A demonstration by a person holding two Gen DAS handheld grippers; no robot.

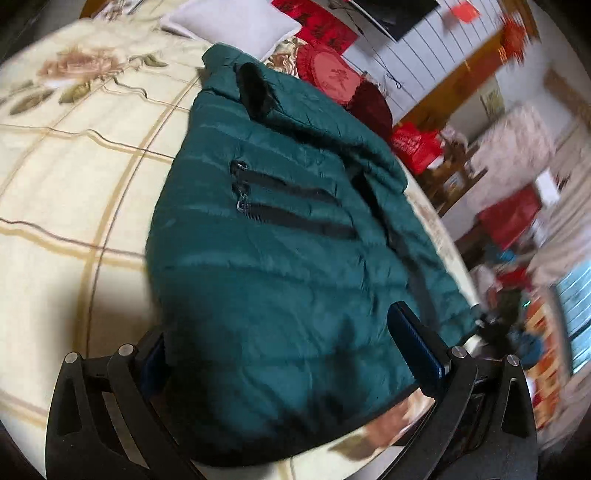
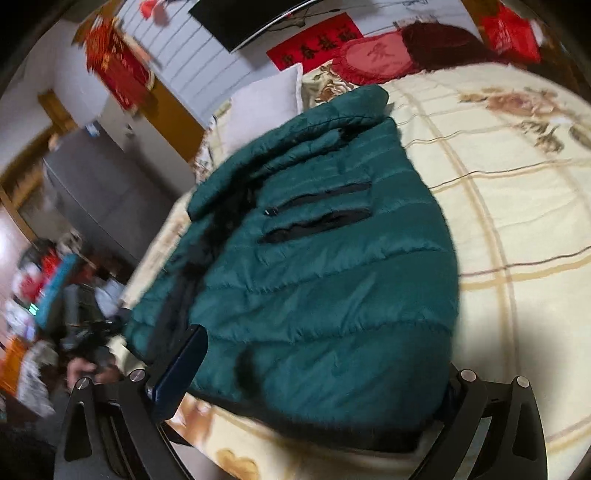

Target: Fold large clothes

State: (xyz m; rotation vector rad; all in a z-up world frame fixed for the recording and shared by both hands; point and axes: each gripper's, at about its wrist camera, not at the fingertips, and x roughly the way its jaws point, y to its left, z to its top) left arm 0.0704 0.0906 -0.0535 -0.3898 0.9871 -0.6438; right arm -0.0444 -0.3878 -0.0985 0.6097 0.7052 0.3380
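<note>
1. We see a dark green puffer jacket point(image 1: 280, 236) lying on a cream floral blanket point(image 1: 74, 177) on the bed, already narrowed into a long bundle, collar toward the pillow point(image 1: 236, 22) at the far end.

2. Our left gripper point(image 1: 291, 354) has its jaws spread wide, one on each side of the jacket's hem. Whether the pads touch the fabric, we cannot tell.

3. Our right gripper point(image 2: 314, 373) is likewise spread open astride the same hem (its right-hand finger is mostly hidden behind the fabric).

4. The relation that matters: the jacket's long axis runs away from both tools, toward 12 o'clock in the left view and about 1 o'clock in the right. Both sit at the hem end, about equally near.

5. We judge the next fold would carry hem toward collar, which calls for both grippers closing on the hem first.

6. Writing: red banners point(image 2: 317, 40) on the wall carry characters too blurred to read; the jacket shows no readable label.
</note>
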